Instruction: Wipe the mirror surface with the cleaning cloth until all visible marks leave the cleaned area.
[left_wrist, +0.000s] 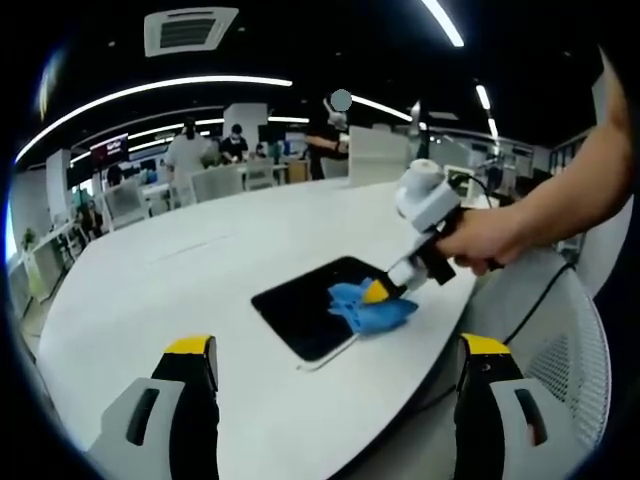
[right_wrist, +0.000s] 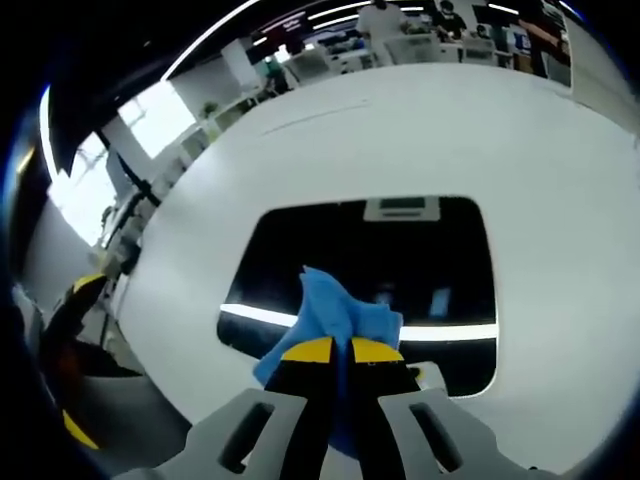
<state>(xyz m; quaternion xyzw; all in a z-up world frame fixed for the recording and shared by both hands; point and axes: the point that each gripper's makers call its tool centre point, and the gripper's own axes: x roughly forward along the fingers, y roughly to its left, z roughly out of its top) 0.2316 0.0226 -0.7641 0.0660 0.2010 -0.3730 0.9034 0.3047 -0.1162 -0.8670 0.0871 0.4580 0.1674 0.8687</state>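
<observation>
Mirror (right_wrist: 400, 262) lies flat on the white worktop (left_wrist: 200, 290) — right gripper (right_wrist: 341, 352) pinches the blue cloth (right_wrist: 335, 312) onto its near edge; left gripper (left_wrist: 335, 362) hovers nearby, jaws wide and empty.

one mirror (left_wrist: 305, 305), one blue cloth (left_wrist: 372, 308), one white table (left_wrist: 200, 270), two claws (left_wrist: 340, 365).

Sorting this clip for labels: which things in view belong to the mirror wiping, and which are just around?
Job:
- mirror, lying flat on the white table
- blue cleaning cloth, on the mirror
- right tongs, shut on the cloth
- left tongs, open, held back over the table

Just around:
- white mesh chair at the table edge
- people and desks in the background
</observation>
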